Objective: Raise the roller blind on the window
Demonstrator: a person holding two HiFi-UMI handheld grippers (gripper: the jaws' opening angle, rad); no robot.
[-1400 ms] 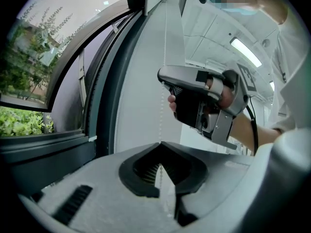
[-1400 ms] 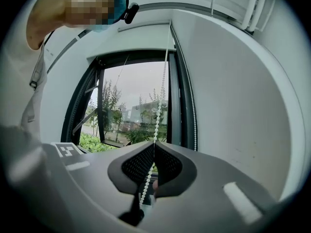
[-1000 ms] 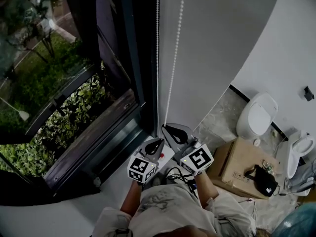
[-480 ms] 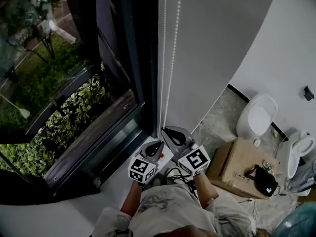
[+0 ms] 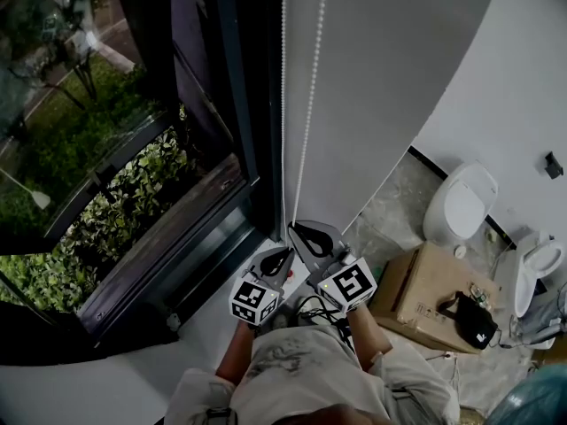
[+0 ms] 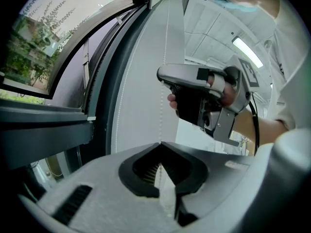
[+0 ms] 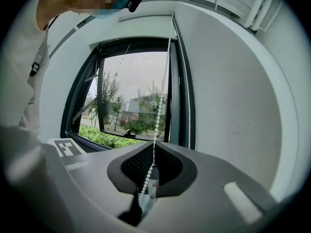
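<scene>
At 6 o'clock in the head view: left gripper [image 5: 285,253] and right gripper [image 5: 297,228], side by side, close to the frame of the window [image 5: 133,166].

Right gripper: fingers fully closed, clamped on one strand of the bead chain [image 5: 306,122], which runs up toward 12 o'clock.

Left gripper: fingers closed tip to tip on the other strand, at 7 o'clock of the right gripper.

In the right gripper view: roller blind [image 7: 146,17] drawn up at 12 o'clock of the window. Glass below uncovered, greenery outside.

At 4 o'clock on the floor: cardboard box [image 5: 425,304] with black bag [image 5: 469,321] on top.

At 3 o'clock: toilet [image 5: 459,206].
</scene>
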